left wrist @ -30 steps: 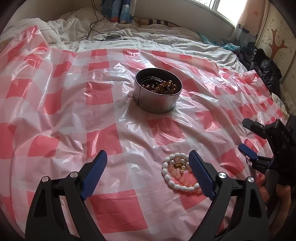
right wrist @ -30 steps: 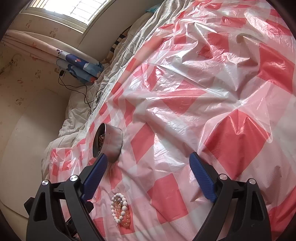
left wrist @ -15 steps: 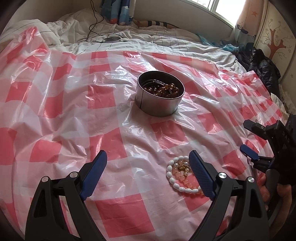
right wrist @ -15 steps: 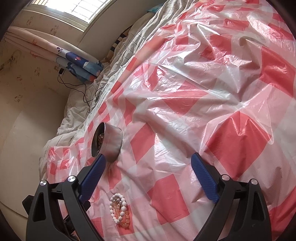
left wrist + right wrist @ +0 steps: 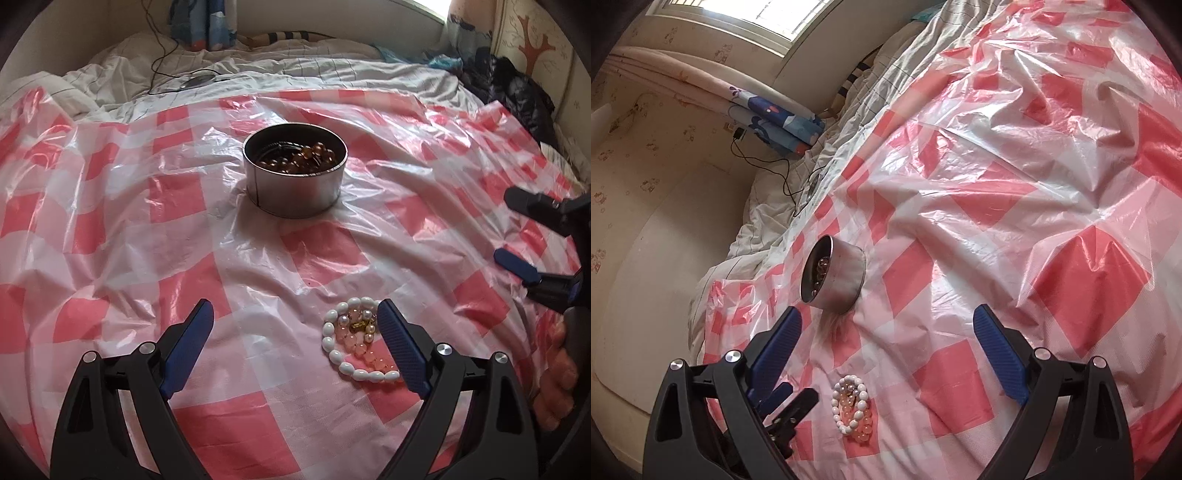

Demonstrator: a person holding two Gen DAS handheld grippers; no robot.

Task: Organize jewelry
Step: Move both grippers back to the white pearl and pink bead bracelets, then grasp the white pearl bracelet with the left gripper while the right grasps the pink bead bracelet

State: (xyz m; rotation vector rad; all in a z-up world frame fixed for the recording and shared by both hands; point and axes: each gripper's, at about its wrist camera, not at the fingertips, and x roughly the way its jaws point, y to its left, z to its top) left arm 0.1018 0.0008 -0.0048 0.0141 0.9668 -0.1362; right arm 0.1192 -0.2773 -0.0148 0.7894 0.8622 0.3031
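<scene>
A pile of white and peach bead bracelets lies on the red-and-white checked plastic sheet, just inside the right finger of my left gripper, which is open and holds nothing. Farther back stands a round metal tin with brown beads inside. The right gripper shows at the right edge, held by a hand, open and empty. In the right wrist view the bracelets lie low between the fingers of the right gripper, the tin sits beyond, and the left gripper's tips poke in at lower left.
The checked sheet covers a bed with rumpled white bedding behind it. A black cable and charger lie on the bedding. Dark clothing is heaped at the far right. A folded blue patterned blanket rests by the wall.
My left gripper has moved forward, so the bracelets and tin look nearer and the bracelets sit closer to its right finger. The right gripper shifted slightly; both stay open.
</scene>
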